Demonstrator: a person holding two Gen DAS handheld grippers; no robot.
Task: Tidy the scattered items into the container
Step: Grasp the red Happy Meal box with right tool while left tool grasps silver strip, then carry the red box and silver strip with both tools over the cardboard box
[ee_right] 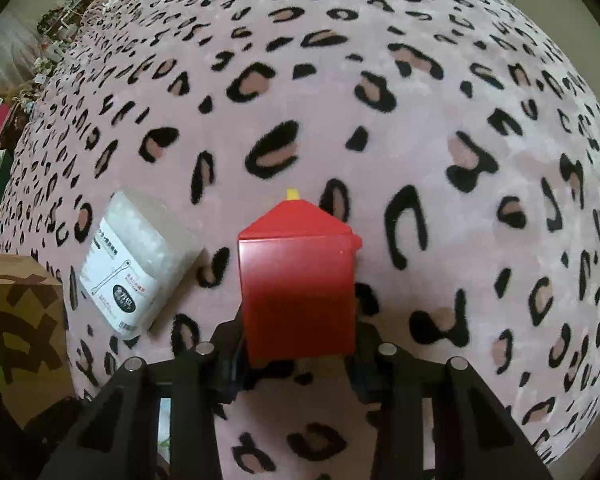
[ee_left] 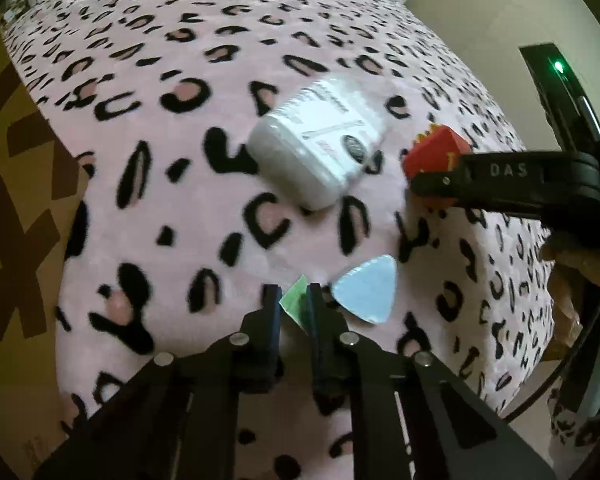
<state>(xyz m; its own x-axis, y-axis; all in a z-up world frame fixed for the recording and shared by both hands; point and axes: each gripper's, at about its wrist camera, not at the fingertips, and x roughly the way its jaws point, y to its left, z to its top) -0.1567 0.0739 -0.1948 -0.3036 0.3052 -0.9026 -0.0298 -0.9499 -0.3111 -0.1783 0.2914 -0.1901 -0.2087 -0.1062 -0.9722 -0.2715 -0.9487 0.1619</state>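
My left gripper [ee_left: 294, 300] is shut on a thin green card [ee_left: 294, 302] just above the pink leopard-print blanket [ee_left: 180, 160]. A pale blue rounded triangle [ee_left: 368, 290] lies just to its right. A white cotton-swab box [ee_left: 320, 148] lies on the blanket ahead; it also shows in the right wrist view [ee_right: 134, 260]. My right gripper [ee_right: 298, 344] is shut on a red box [ee_right: 298, 284] with yellow fry tips; in the left wrist view the red box [ee_left: 434, 152] is held at the right. A brown cardboard box [ee_left: 16, 208] stands at the left.
The cardboard box also shows at the lower left of the right wrist view [ee_right: 24, 332]. The blanket's edge drops off at the right [ee_left: 540, 280], with a pale floor beyond. Clutter lies past the blanket's far left [ee_right: 28, 64].
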